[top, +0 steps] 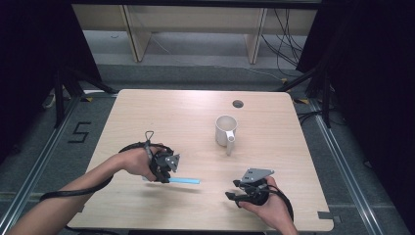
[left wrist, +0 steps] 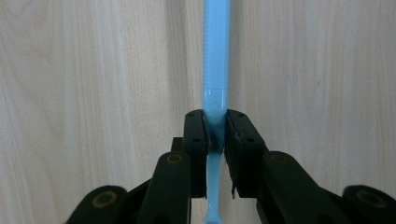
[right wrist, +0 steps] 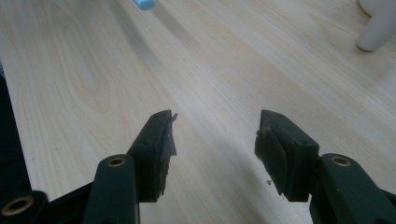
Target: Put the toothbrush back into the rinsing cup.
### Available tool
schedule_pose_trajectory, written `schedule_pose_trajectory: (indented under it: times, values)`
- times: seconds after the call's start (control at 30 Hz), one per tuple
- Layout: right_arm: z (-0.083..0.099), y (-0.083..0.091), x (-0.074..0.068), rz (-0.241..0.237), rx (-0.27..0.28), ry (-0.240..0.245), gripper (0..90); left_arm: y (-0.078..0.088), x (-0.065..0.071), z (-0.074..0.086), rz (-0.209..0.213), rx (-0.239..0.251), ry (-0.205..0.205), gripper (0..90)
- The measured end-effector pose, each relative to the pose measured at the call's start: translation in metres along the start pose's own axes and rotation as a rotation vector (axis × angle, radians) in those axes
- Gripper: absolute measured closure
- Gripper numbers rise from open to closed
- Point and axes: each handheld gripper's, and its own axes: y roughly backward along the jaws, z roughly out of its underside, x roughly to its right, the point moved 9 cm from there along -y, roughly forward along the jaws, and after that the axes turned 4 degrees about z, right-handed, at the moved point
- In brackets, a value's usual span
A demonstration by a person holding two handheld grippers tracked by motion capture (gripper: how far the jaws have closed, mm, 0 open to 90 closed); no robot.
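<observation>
1. Left hand-held gripper (left wrist: 215,135): jaws clamped on the thin neck of a light-blue plastic toothbrush (left wrist: 216,70), the ribbed handle sticking straight out ahead. Gripping at the narrow neck probably gives the pads a firm bite and leaves the long end free to aim.
2. In the high view that left hand-held gripper (top: 169,169) holds the toothbrush (top: 188,180) roughly level just above the pale wood bench (top: 161,112), free end pointing toward the right hand.
3. Right hand-held gripper (right wrist: 215,144): jaws wide apart, nothing between them, low over the bench (right wrist: 93,84). Looks staged for a handover.
4. White ceramic mug (top: 225,130) stands upright beyond both, handle toward the person, mouth open; likely the drop-off.
</observation>
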Motion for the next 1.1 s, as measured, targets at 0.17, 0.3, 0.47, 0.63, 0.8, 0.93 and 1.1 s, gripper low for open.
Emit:
schedule_pose_trajectory:
  times: [0.17,0.3,0.47,0.63,0.8,0.93,1.1]
  values:
    - [-0.001,-0.003,-0.005,-0.008,-0.005,0.011,46.4,0.0,0.0,0.0,0.0,-0.001,0.0,78.3]
    - [-0.005,-0.002,-0.007,-0.01,0.004,0.031,46.3,0.003,0.0,-0.003,0.0,0.007,0.004,78.3]
    - [-0.009,-0.003,-0.01,-0.009,0.016,0.048,45.5,0.008,0.0,-0.005,-0.008,0.015,-0.001,78.2]
    - [-0.018,-0.003,-0.014,-0.037,0.069,0.087,43.3,0.015,0.0,-0.009,-0.009,0.034,-0.013,78.3]
    - [-0.029,-0.003,-0.019,-0.051,0.118,0.108,41.5,0.019,0.002,-0.014,-0.01,0.045,-0.03,78.3]
    - [-0.036,-0.005,-0.022,-0.056,0.147,0.121,41.0,0.02,0.004,-0.018,-0.008,0.051,-0.04,78.2]
    - [-0.041,-0.008,-0.024,-0.068,0.155,0.127,41.1,0.022,0.005,-0.025,-0.005,0.058,-0.057,78.3]
